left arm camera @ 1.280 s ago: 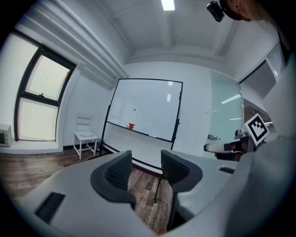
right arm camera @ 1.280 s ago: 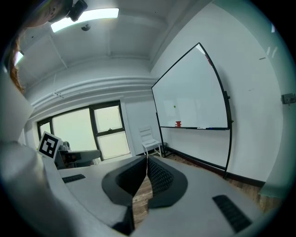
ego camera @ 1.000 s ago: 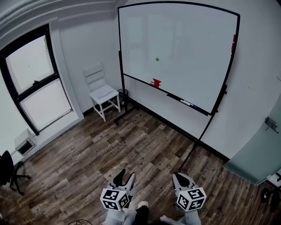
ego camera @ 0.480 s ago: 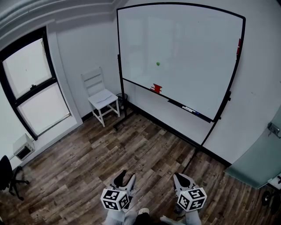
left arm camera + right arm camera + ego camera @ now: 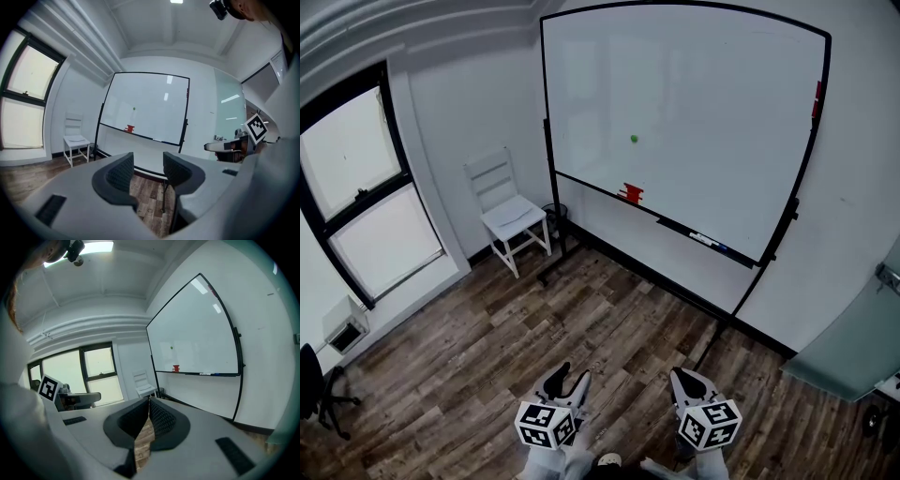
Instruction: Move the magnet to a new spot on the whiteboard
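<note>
approach stage: magnet point(image 5: 634, 139) not yet reached.
the green magnet sits mid-left on the whiteboard point(image 5: 703, 84), well apart from the 2 grippers, which are held low over the floor point(image 5: 487, 356), probably for walking up. left gripper point(image 5: 568, 377) jaws stand wide, empty; right gripper point(image 5: 687, 380) jaws meet at the tips, a fact only the right gripper view shows.

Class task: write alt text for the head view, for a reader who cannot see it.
A small green magnet sits on a large whiteboard across a wood-floored room. The left gripper and right gripper, both empty, point toward it from below.
</note>
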`<state>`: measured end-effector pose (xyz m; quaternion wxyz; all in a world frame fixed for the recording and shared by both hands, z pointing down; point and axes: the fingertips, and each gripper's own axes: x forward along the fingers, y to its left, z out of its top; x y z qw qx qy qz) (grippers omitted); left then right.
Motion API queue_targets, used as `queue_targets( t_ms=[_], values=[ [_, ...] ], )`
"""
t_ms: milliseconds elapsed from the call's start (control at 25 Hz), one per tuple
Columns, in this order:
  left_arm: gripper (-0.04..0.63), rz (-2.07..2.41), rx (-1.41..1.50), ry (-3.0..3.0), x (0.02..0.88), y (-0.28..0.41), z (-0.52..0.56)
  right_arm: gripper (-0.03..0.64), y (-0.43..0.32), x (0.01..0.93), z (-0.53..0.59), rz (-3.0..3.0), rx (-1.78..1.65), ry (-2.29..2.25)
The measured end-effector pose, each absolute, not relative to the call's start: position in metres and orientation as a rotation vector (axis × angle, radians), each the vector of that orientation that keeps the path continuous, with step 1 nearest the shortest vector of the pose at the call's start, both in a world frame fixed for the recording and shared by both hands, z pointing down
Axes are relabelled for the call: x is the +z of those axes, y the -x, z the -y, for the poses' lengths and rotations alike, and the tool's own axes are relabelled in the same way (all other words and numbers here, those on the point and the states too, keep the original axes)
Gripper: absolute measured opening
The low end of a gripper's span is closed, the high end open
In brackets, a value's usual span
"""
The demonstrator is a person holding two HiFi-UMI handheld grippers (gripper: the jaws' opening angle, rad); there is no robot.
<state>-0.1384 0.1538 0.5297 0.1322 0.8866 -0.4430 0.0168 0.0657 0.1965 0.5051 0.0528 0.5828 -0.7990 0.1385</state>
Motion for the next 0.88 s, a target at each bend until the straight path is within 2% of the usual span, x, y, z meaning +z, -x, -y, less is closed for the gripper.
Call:
queue_targets(
  t_ms=[480,880],
  values=[
    [0.19,1.239,0.139,-2.531,0.558,0.144,-0.155,0.029,-0.061,0.524,-0.196,2.396,0.499,-1.764],
    [0.19,1.242,0.16,-2.58,0.548,0.13,-0.103,0.029,-0.075,0.527,-0.153,2.394,0.512,-1.75]
  ],
)
